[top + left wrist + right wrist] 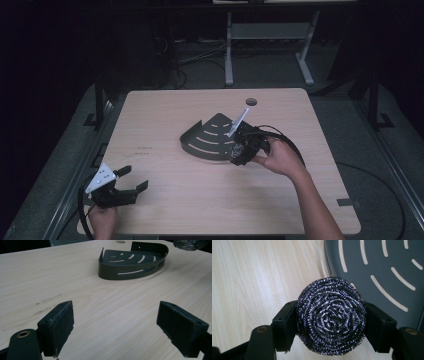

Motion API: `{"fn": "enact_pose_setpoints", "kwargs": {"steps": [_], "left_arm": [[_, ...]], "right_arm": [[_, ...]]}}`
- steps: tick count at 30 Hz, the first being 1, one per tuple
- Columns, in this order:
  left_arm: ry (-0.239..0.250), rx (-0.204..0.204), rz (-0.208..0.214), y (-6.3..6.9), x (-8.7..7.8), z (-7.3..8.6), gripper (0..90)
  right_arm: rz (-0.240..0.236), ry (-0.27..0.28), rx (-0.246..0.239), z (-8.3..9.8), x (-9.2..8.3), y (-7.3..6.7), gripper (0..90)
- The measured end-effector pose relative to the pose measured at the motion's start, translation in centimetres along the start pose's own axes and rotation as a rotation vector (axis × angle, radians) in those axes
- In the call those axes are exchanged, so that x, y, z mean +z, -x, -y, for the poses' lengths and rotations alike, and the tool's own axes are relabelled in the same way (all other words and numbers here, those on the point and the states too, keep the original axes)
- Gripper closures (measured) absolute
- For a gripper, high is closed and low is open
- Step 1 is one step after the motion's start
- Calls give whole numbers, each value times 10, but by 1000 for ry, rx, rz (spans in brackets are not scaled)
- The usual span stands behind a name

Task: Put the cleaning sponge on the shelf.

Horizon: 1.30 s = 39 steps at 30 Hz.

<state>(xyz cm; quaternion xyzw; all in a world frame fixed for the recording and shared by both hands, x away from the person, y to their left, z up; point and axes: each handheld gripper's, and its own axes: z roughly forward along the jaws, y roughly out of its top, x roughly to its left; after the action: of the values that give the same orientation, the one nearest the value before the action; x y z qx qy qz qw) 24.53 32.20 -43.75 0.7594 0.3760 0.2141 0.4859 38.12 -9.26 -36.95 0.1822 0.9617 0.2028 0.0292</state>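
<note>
Scourer (330, 316) sits pinched between the jaws of our right gripper (245, 150), held at the tray's (200, 142) edge, at about four o'clock from the tray's middle. We judge the pickup done; what is left is to carry the scourer over the wall and set it on the slotted floor, which lies bare. Our left gripper (132, 181) rests at the table's (165, 110) seven o'clock corner, jaws spread wide, holding nothing.
</note>
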Motion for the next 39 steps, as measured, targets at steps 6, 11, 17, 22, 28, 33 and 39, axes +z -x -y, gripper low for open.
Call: {"fn": "enact_pose_setpoints", "kwargs": {"steps": [6, 11, 17, 22, 28, 33, 39], "left_arm": [[1, -1, -1, 0, 0, 0, 137], [0, -3, 0, 0, 0, 0, 137], [0, -4, 1, 0, 0, 0, 137], [2, -6, 0, -1, 0, 0, 137], [1, -4, 1, -1, 0, 0, 137], [1, -6, 2, -1, 0, 0, 137], [1, -5, 2, -1, 1, 0, 137]], "right_arm": [[-9, -2, 2, -7, 3, 7, 326], [-14, -12, 3, -10, 5, 11, 326], [-24, -37, 1, -17, 10, 16, 326], [-23, -40, -5, -23, 10, 19, 326], [-25, -41, -5, -29, 11, 24, 326], [-27, -44, -1, -34, 14, 29, 326], [-38, -36, 15, -37, 19, 38, 326]]}}
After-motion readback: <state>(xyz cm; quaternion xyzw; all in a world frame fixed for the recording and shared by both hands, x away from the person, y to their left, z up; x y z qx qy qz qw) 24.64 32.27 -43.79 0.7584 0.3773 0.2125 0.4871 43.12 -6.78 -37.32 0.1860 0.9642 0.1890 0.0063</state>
